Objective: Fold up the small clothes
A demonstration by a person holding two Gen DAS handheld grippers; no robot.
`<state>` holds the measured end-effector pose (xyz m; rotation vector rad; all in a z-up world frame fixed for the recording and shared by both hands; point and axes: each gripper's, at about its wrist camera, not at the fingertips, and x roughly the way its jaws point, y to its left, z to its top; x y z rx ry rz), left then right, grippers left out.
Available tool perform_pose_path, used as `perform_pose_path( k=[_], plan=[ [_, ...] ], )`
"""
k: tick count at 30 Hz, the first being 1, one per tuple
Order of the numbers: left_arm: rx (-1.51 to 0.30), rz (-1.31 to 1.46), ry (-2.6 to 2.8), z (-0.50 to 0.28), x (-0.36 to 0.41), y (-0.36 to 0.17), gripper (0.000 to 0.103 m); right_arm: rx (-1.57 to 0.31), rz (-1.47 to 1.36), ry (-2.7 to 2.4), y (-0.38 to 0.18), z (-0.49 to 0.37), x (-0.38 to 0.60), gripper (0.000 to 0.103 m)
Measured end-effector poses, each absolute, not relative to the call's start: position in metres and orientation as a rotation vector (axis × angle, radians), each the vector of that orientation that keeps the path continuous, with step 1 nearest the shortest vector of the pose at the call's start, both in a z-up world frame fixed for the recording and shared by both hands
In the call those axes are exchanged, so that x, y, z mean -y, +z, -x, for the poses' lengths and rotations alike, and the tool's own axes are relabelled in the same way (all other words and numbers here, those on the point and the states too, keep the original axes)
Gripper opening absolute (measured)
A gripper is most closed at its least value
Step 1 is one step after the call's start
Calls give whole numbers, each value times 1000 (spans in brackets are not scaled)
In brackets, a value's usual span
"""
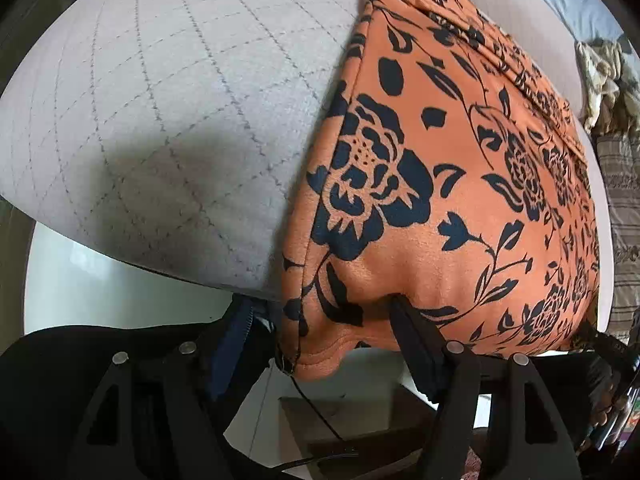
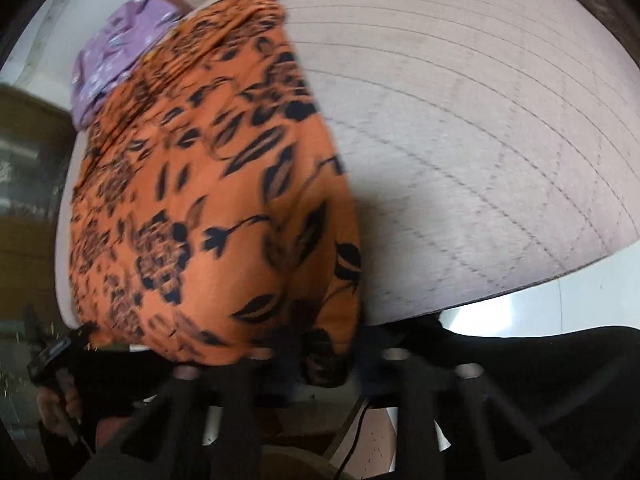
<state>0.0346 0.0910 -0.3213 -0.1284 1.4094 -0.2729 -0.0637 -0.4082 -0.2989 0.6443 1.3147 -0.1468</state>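
Note:
An orange garment with a black flower print (image 1: pixel 460 184) lies on a grey quilted mat (image 1: pixel 160 100), its near hem hanging over the mat's front edge. My left gripper (image 1: pixel 336 328) is at that hem, with one black finger (image 1: pixel 404 328) pressed into the cloth and the other under the left corner; it is shut on the hem. In the blurred right wrist view the same garment (image 2: pixel 208 200) lies at the left of the mat (image 2: pixel 460 140). My right gripper (image 2: pixel 320 360) pinches its near right corner. The other gripper shows at the garment's left corner (image 2: pixel 56 352).
A purple patterned cloth (image 2: pixel 116 52) lies beyond the far end of the orange garment. Crumpled clothes (image 1: pixel 608 80) and a striped fabric (image 1: pixel 624 216) sit at the right. White floor (image 1: pixel 100 280) shows below the mat's front edge.

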Motion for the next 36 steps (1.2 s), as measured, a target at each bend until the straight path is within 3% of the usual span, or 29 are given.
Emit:
perform_pose_path(
  k=[1, 2, 3, 7, 9, 11, 12, 25, 29, 36],
  plan=[
    [-1401, 138, -278, -34, -90, -320, 60, -1312, -634, -149, -298, 64, 407, 15],
    [-1403, 165, -314, -33, -90, -320, 43, -1316, -625, -156, -298, 64, 408, 15],
    [-1403, 172, -331, -33, -93, -319, 36, -1329, -639, -156, -302, 65, 411, 15],
    [-1379, 142, -321, -30, -102, -310, 26, -1345, -734, -140, -310, 63, 415, 19],
    [-1371, 168, -314, -28, -101, -307, 13, -1339, -680, -121, -310, 61, 412, 19],
    [-1359, 161, -312, -25, -105, -298, 8, -1336, -659, -122, -307, 58, 409, 13],
    [-1354, 153, -314, -25, -108, -295, 8, -1324, -659, -107, -303, 58, 408, 10],
    [-1185, 292, -554, -57, -114, -177, 7, -991, -904, 185, -199, 40, 432, 9],
    [-1130, 319, -593, -105, -103, -147, 7, -895, -949, 198, -177, 15, 447, 9],
    [-1098, 308, -558, -222, -60, -147, 7, -772, -1057, 127, -173, -74, 493, 9]
  ],
)
